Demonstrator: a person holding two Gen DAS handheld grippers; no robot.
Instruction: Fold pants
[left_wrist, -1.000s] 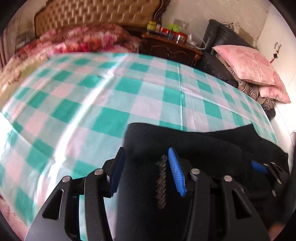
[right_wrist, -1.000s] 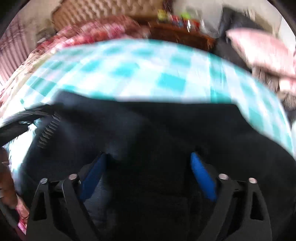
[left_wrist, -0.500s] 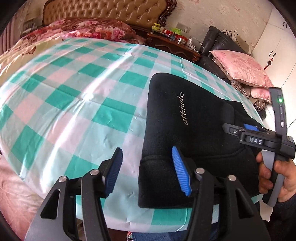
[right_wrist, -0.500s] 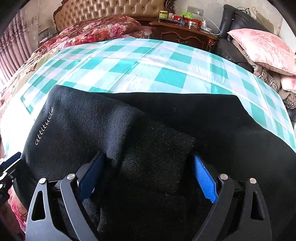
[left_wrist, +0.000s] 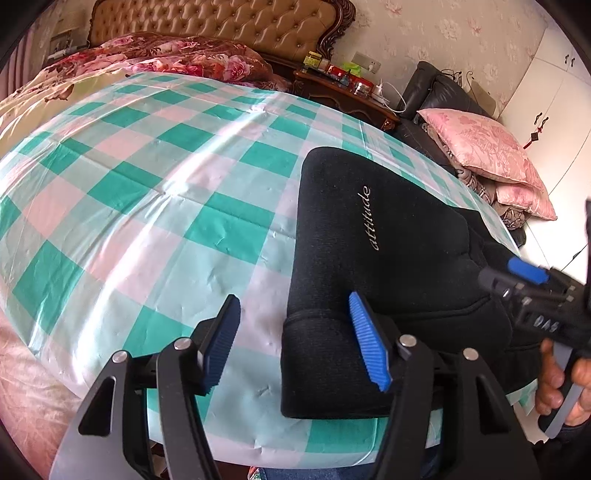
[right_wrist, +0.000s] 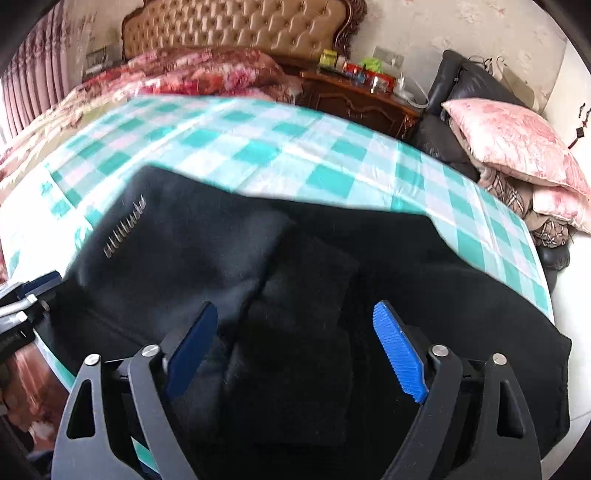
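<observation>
Black pants (left_wrist: 373, 266) with silver "attitude" lettering lie folded on the green-and-white checked cloth (left_wrist: 155, 177) near its front edge. They also fill the lower right wrist view (right_wrist: 303, 280). My left gripper (left_wrist: 295, 339) is open and empty, raised over the pants' near left corner. My right gripper (right_wrist: 295, 343) is open and empty above the pants' middle; it also shows at the right edge of the left wrist view (left_wrist: 532, 291), held by a hand.
A tufted headboard (left_wrist: 221, 26) and floral bedding (left_wrist: 162, 62) are at the back. A dark nightstand (left_wrist: 347, 92) with jars stands behind the cloth. Pink pillows (left_wrist: 491, 151) lie on a black sofa at the right.
Both grippers have lifted back off the pants, open. The pants now lie flat and folded with the lettering on top. The right wrist view is moving and blurred.
</observation>
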